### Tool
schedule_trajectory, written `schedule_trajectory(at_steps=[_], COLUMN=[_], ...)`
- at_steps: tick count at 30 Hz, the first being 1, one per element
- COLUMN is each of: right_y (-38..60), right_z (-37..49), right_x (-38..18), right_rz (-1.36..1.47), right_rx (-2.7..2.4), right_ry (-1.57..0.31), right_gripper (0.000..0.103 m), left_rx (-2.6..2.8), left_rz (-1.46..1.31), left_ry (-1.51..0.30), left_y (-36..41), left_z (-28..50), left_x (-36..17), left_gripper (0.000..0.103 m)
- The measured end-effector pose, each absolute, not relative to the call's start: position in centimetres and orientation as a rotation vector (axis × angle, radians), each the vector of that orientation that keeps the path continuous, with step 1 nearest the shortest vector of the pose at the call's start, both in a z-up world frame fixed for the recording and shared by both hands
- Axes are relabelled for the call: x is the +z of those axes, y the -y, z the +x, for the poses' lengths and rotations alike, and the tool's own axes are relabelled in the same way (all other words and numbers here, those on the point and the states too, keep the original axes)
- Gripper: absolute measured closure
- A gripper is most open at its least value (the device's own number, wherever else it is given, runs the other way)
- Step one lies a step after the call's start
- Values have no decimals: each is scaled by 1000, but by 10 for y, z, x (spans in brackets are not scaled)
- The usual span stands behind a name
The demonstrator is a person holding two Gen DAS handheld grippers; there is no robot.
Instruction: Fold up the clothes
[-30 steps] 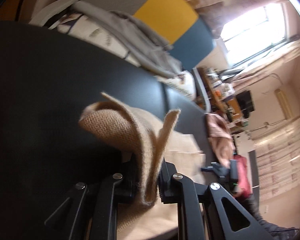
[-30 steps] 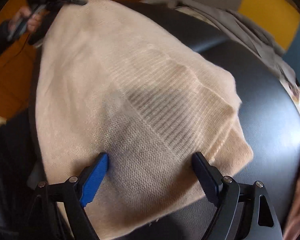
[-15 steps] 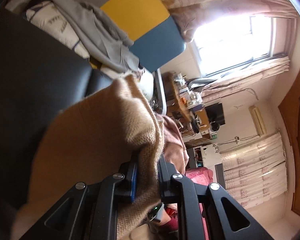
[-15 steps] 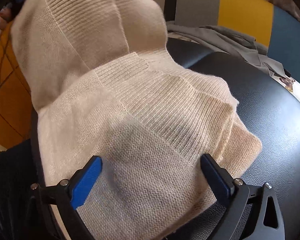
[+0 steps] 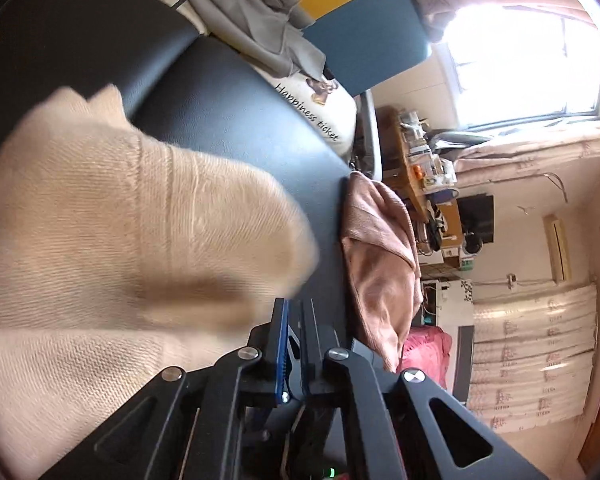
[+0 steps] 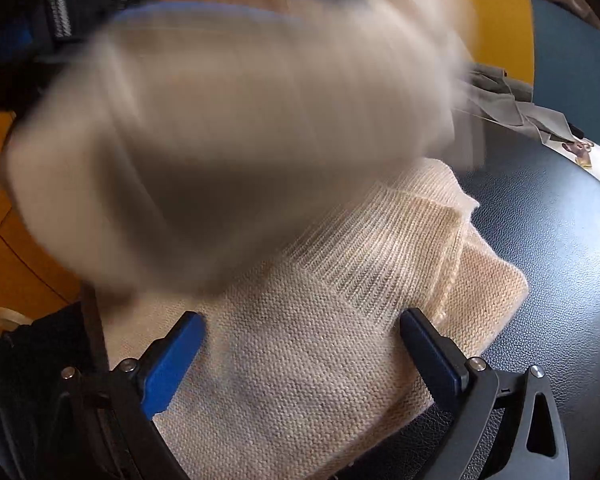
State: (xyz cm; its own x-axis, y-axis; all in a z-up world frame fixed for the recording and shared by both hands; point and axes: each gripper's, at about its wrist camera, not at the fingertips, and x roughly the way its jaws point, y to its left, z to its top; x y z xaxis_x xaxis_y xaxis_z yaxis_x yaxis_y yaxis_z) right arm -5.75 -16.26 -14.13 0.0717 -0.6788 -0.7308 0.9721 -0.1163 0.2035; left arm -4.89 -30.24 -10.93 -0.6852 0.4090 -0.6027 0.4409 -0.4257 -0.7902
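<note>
Released since a second ago, cream sweater (image 5: 112,240) lies folded on the black counter (image 5: 240,128), left tool (image 5: 296,320) now pressed together, empty

Right-wrist view alone shows right tool (image 6: 300,344) spread wide over the sweater, gripping nothing; left-wrist view alone shows pink garment (image 5: 380,264)

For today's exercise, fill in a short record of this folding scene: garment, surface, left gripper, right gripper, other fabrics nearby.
garment: cream knitted sweater, part lying folded, part blurred in the air above it
surface: black padded surface
left gripper: jaws shut with no cloth between them, the sweater just beside it
right gripper: jaws wide open, over the flat part of the sweater, pads not pressing it
other fabrics nearby: grey garment on a printed cushion; pink-brown cloth at the surface's edge
</note>
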Motion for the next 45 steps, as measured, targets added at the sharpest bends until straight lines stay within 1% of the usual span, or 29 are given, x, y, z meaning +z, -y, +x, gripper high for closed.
schedule_trajectory(at_steps=[2, 5, 7, 8, 10, 11, 12, 14, 18, 20, 22, 25, 26, 27, 28, 29, 30, 32, 34, 35, 36, 38, 41, 42, 43, 44, 45], right_y=[163, 163, 161, 160, 157, 155, 154, 148, 124, 105, 97, 61, 60, 59, 58, 62, 68, 82, 95, 101, 106, 115, 127, 131, 134, 139, 144], right_z=[-55, -53, -52, -51, -49, -48, -47, -46, -47, -53, -63, -60, -51, -42, -32, -20, -7, 15, 30, 36, 39, 40, 38, 39, 40, 41, 43], right_x=[-141, -140, -138, -137, -135, -133, -132, -129, -122, -122, -124, -107, -101, -96, -90, -86, -84, -81, -87, -92, -96, -106, -116, -118, -119, -120, -120], right_rz=[831, 828, 826, 823, 817, 814, 811, 815, 843, 865, 907, 946, 954, 961, 964, 961, 959, 976, 1017, 1031, 1046, 1093, 1144, 1146, 1149, 1155, 1166], right_rx=[-1494, -1499, -1500, -1501, -1505, -1507, -1509, -1521, -1580, -1631, -1684, -1718, -1707, -1695, -1679, -1652, -1616, -1551, -1507, -1508, -1516, -1533, -1539, -1544, -1549, -1556, -1568], right_ry=[-475, -486, -488, -491, -498, -502, -505, -533, -573, -568, -520, -376, -320, -263, -214, -183, -161, -131, -122, -129, -131, -113, -87, -92, -98, -115, -148], right_gripper=[2, 2, 2, 2, 2, 2, 2, 3, 3, 3, 3, 4, 7, 14, 17, 22, 25, 29, 32, 40, 51, 60, 61, 65, 72, 93, 94], left_rx=[-2346, -2347, -2418, -2464, -2558, -2593, -2620, -2660, -2608, -2558, -2510, -2447, -2431, -2428, -2447, -2478, -2517, -2654, -2770, -2823, -2857, -2903, -2961, -2973, -2983, -2990, -2995], left_rz=[1231, 1278, 1267, 1252, 1217, 1201, 1185, 1179, 1224, 1223, 1212, 1145, 1129, 1113, 1104, 1104, 1107, 1119, 1159, 1192, 1220, 1272, 1291, 1288, 1284, 1286, 1286], left_ry=[-1653, -1709, -1681, -1649, -1571, -1514, -1448, -1335, -1189, -1192, -1199, -1156, -1179, -1207, -1202, -1155, -1093, -951, -758, -638, -556, -437, -324, -292, -264, -235, -195], left_y=[297, 290, 288, 291, 301, 307, 314, 328, 360, 377, 393, 413, 417, 421, 421, 417, 411, 393, 371, 358, 348, 331, 315, 312, 308, 305, 302], left_z=[-55, -64, -62, -58, -48, -41, -33, -13, 41, 74, 105, 150, 163, 173, 184, 191, 197, 207, 213, 215, 214, 212, 206, 202, 198, 194, 191], left_x=[-110, -113, -98, -88, -66, -57, -50, -43, -67, -88, -107, -127, -134, -140, -144, -146, -146, -143, -141, -141, -142, -145, -147, -147, -147, -146, -145], left_gripper=[103, 103, 102, 101, 95, 93, 88, 86, 84, 84, 84, 83, 83, 83, 83, 83, 83, 83, 83, 83, 83, 83, 83, 83, 83, 83, 83])
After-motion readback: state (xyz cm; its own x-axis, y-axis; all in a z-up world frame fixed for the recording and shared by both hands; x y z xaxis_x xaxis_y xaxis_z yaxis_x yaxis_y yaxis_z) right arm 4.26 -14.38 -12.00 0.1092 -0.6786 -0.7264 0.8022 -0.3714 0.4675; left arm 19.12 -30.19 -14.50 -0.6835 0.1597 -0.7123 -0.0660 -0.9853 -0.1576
